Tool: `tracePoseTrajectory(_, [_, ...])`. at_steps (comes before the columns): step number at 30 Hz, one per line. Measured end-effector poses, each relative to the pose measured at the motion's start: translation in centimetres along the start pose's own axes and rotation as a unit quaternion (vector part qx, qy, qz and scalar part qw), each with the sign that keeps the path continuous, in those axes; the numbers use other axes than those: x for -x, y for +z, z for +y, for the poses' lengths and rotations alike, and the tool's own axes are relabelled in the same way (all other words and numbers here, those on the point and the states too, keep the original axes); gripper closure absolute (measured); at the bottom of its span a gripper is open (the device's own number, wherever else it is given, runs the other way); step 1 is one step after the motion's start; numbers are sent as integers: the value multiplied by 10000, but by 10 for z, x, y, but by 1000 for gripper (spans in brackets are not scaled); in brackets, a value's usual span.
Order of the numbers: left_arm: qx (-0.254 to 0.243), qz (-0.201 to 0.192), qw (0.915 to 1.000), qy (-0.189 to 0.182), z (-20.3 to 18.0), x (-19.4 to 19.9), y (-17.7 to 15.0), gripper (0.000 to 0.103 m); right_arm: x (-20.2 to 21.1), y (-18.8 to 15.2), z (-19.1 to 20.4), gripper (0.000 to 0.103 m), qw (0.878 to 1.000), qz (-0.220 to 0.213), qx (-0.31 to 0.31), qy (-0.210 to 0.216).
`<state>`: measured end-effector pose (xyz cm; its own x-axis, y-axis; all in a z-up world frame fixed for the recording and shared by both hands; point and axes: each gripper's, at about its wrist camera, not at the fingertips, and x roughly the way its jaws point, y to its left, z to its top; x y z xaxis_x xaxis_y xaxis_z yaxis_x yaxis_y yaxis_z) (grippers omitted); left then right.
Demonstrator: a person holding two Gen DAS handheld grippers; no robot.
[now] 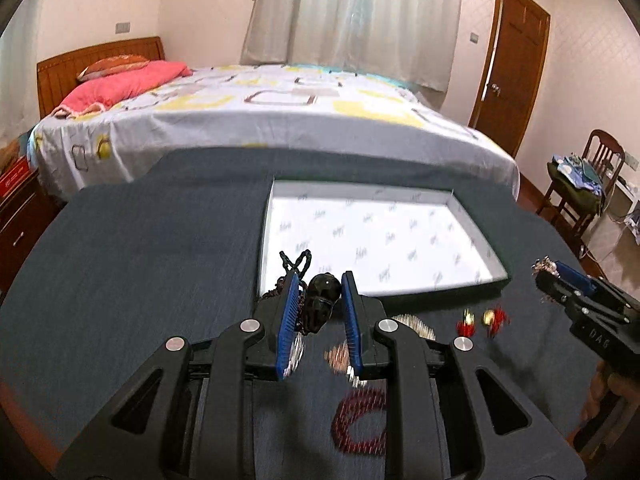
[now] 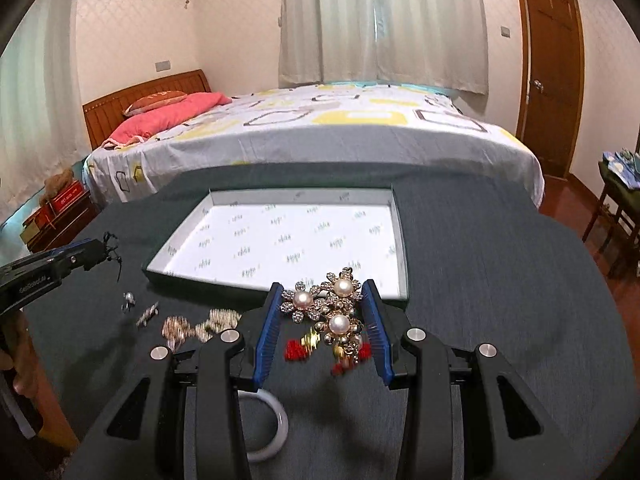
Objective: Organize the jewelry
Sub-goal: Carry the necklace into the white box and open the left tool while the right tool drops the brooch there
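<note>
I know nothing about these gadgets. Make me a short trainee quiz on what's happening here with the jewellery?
1. True or false: the shallow white-lined tray already holds jewellery.
2. Which piece does the right gripper hold? A) pearl-and-rhinestone flower brooch B) white bangle C) red bead bracelet
3. What does the left gripper carry?

Key:
1. False; the tray is bare.
2. A.
3. A dark faceted pendant on a black cord.
</note>
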<state>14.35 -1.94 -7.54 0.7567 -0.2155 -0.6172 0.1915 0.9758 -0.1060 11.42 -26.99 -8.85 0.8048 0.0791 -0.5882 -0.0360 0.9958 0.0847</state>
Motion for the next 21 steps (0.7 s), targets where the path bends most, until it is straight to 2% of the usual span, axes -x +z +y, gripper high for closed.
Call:
tracePoseTrajectory(5, [-13,-249,9997,-61,-4,-21,31,81,-16,26,2,63,9998,-180,89,29])
tracePoseTrajectory(11, [15,-398,9991,-162,-13,-59,61,81,-51,47,2,63,9998,-192,97,49])
tracePoseTrajectory(14, [-20,-215,9996,-162,-18,-88,62,81,-78,44,-1,63,9999,37,77,67])
tracePoseTrajectory(21, [-56,599,9981,-94,-18,-150,35,81,-125,24,-12,63,9977,659,-68,115])
